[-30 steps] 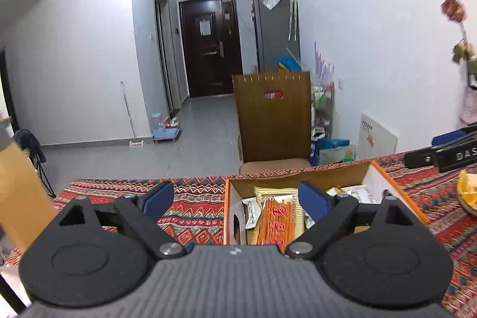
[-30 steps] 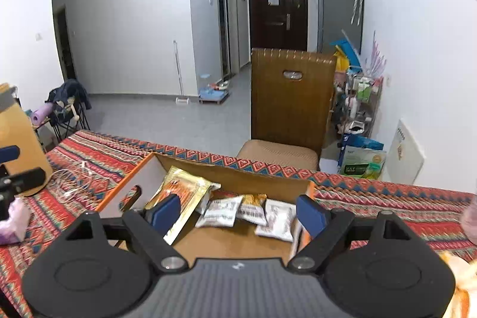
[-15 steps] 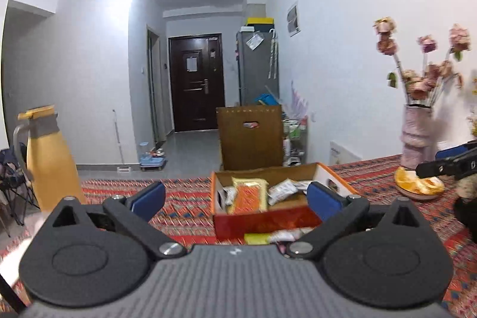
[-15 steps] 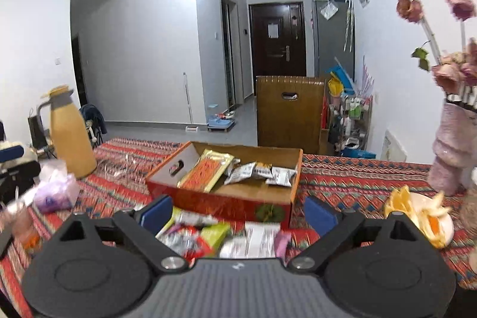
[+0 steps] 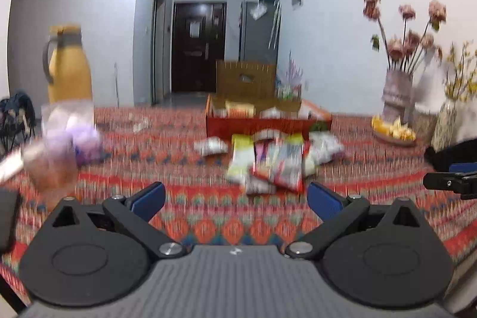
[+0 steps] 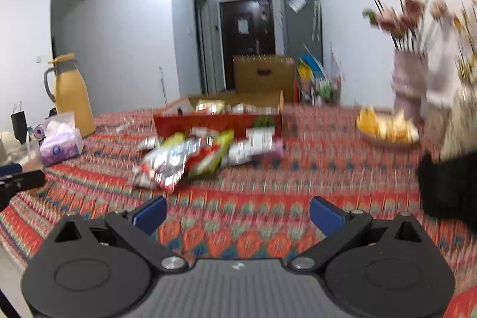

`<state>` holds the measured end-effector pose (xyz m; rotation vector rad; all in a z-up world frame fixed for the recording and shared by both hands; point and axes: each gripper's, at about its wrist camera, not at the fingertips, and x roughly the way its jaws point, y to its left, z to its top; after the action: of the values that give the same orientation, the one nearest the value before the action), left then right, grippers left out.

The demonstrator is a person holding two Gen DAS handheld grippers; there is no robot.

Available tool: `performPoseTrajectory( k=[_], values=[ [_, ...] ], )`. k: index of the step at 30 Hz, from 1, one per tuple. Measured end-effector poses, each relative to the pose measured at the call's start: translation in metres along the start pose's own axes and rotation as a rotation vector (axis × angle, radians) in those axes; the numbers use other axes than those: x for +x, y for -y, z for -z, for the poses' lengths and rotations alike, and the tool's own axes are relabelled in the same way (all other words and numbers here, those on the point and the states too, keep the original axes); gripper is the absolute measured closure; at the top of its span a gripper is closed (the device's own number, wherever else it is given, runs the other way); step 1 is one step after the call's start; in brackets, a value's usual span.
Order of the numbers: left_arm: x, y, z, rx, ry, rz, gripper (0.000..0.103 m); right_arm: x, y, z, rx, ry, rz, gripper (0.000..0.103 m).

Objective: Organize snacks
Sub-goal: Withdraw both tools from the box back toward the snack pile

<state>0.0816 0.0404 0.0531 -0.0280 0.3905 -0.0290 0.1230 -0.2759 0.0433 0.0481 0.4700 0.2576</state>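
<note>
A pile of snack packets [image 5: 274,160] lies on the patterned tablecloth in front of a red cardboard box [image 5: 268,121] that holds several more packets. The pile [image 6: 202,154] and the box [image 6: 220,118] also show in the right wrist view. My left gripper [image 5: 235,200] is open and empty, low over the cloth, well short of the pile. My right gripper [image 6: 238,213] is open and empty, also short of the pile. Both views are motion-blurred.
A yellow thermos jug [image 5: 68,67] and a tissue pack [image 6: 61,143] stand at the left. A plate of orange pieces [image 6: 387,130] and flower vases [image 6: 410,91] stand at the right. A wooden chair [image 5: 246,76] is behind the table.
Both grippers have pulled back from over the box toward the near table edge. The box has shrunk in view and the loose pile has come into sight.
</note>
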Motion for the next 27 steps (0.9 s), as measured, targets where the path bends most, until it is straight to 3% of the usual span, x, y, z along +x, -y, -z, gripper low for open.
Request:
performPoseTrajectory(
  k=[4,8,17,27],
  values=[
    [0.004,0.0,0.022,-0.015,-0.073,0.017,0.0,0.005,-0.011,0.037,-0.012,-0.075,0.011,0.001],
    [0.01,0.003,0.029,-0.01,-0.096,0.017,0.0,0.012,-0.016,0.049,-0.006,-0.12,0.002,0.001],
    [0.033,0.002,0.024,-0.007,-0.149,0.001,0.0,0.034,-0.017,0.042,0.0,-0.152,0.002,0.001],
    [0.111,0.012,-0.001,0.008,-0.201,-0.02,0.001,0.078,0.0,0.016,0.007,-0.159,0.027,0.001]
  ],
)
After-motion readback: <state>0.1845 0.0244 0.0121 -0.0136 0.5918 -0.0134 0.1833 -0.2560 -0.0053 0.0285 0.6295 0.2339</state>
